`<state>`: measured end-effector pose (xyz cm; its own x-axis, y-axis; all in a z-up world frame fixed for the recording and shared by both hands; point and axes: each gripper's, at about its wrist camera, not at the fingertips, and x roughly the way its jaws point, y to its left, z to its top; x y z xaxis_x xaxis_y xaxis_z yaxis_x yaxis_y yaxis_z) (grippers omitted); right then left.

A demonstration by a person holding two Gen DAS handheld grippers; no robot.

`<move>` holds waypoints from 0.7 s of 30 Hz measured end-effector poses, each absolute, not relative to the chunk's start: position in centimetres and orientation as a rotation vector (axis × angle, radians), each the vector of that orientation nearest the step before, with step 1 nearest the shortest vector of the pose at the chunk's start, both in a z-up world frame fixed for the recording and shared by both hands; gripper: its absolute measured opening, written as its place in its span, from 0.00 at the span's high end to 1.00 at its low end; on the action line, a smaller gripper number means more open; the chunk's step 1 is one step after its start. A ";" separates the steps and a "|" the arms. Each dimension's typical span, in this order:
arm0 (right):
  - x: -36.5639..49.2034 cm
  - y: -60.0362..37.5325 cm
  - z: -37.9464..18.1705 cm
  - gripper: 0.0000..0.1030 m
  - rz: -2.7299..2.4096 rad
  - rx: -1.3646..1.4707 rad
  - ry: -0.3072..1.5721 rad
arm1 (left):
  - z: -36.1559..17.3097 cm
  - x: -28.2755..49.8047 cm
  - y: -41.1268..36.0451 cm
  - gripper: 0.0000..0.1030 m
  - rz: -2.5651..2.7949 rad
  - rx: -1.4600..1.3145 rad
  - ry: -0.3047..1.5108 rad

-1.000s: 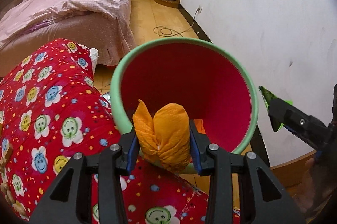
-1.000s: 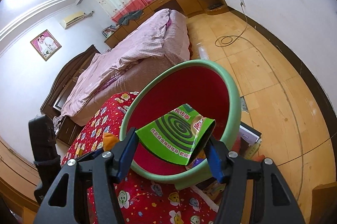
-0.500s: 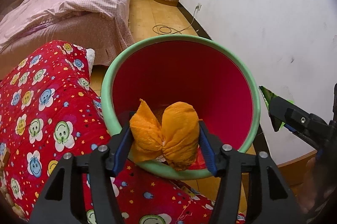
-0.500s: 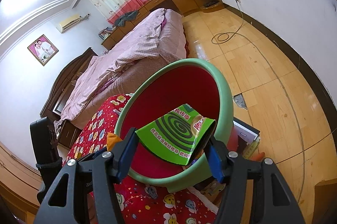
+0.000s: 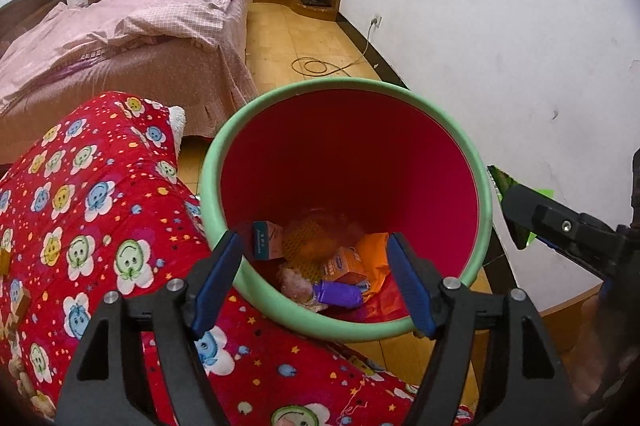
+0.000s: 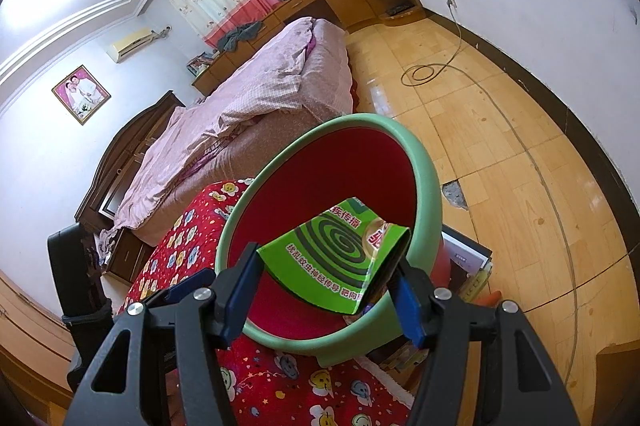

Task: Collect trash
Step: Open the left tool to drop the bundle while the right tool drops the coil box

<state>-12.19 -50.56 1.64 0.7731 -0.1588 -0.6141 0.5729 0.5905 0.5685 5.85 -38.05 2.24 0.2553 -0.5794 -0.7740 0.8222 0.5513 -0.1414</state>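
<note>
The left tool (image 5: 314, 280) hangs over the near rim of the red bin with the green rim (image 5: 486, 202), its jaws opening with nothing between them; below, on the bin's floor, lie an orange mesh bundle (image 5: 316, 240), small cartons and a purple wrapper (image 5: 338, 294). The right tool (image 6: 322, 284) is closed on a green mosquito-coil box (image 6: 336, 260), held by its two side edges just over the bin's near rim (image 6: 430, 178), so this piece is at the mouth of the bin but not yet inside. The box looks like thin printed card: light, fairly stiff across its face yet easy to crush, and its right end already appears folded or open, so I judge a hold across the flat sides with mild pressure suits it best, and it should drop cleanly once let go. The bin leans against a red quilt with smiling flowers (image 5: 92, 218); what carries it underneath is hidden. From the left wrist view only the tip of the right tool and a sliver of green show at the far right, and the bin's contents are partly blurred and overlapped, so their exact kind is hard to tell.
</note>
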 end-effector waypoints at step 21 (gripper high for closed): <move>-8.3 -50.1 1.5 0.29 -0.440 0.766 0.628 | 3.9 8.2 -29.5 0.28 -0.798 0.196 0.918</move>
